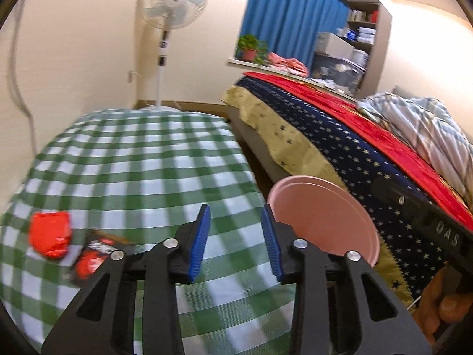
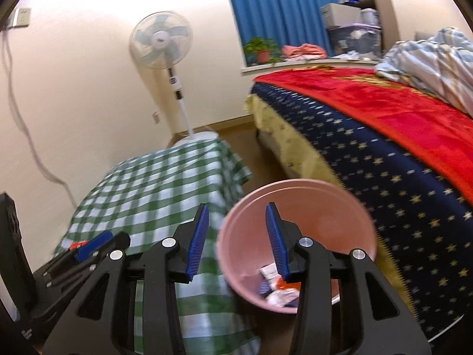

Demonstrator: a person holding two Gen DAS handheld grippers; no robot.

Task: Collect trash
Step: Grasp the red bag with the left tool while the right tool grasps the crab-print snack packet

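Red wrapper [image 1: 50, 233] left of empty left tool [image 1: 236, 230].

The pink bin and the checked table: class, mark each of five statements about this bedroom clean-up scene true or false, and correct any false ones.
1. The pink bin already holds some trash. True.
2. The pink bin stands on the green checked tablecloth. False: it stands on the floor between the table and the bed.
3. A red wrapper lies on the tablecloth. True.
4. The left hand-held gripper grips the red wrapper. False: its jaws are open and empty, with the wrapper off to one side.
5. The right hand-held gripper carries a piece of trash. False: nothing is between its jaws.
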